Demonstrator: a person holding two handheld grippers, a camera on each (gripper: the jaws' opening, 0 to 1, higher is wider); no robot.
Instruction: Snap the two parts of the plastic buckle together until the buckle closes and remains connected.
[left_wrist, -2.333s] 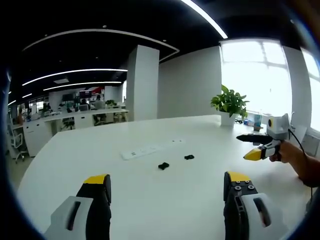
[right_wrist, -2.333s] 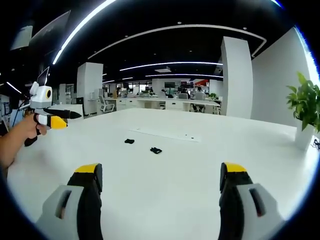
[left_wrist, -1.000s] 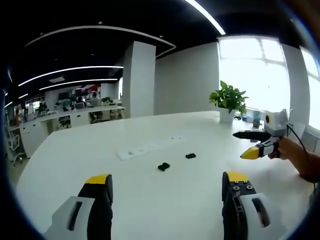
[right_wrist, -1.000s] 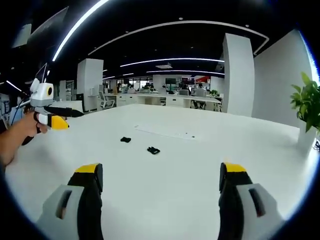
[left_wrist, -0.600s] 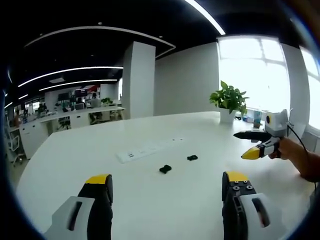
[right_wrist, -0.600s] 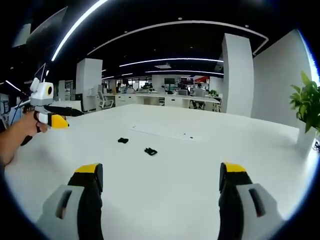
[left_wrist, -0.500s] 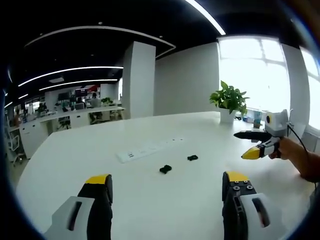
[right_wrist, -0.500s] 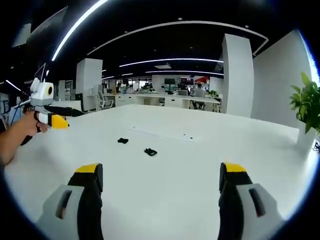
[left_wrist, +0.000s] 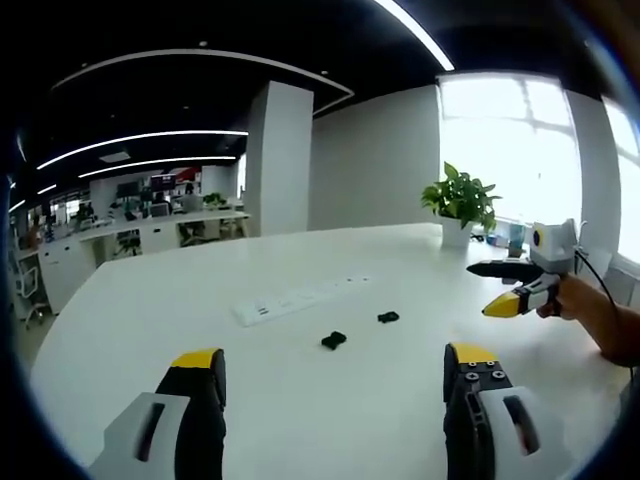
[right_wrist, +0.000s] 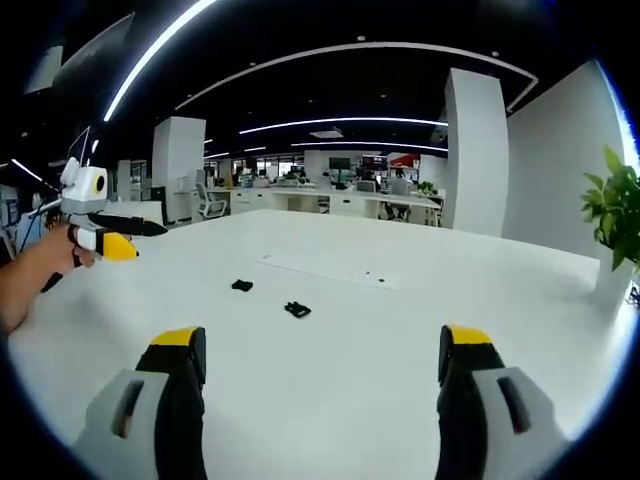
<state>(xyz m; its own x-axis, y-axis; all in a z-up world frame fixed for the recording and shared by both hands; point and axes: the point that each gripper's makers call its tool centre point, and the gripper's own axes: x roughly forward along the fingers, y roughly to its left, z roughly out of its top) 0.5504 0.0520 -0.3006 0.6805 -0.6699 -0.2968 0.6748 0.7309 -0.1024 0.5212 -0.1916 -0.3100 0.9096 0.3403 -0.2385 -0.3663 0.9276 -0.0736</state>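
Two small black buckle parts lie apart on the white table. In the left gripper view one part sits centre and the other part a little to its right. The right gripper view shows the same pair as one part near centre and the other part left of it. My left gripper is open above the table, well short of the parts, and appears held in a hand at the left as the left gripper. My right gripper is open too, seen from the side as the right gripper.
A white power strip lies on the table behind the parts, seen also as the power strip. A potted plant stands at the table's far edge by the window. Office desks and pillars stand far behind.
Both views have drifted slightly. The buckle parts sit a little lower in the pictures, so both cameras have come a bit closer. The parts lie where they were and both grippers stay open.
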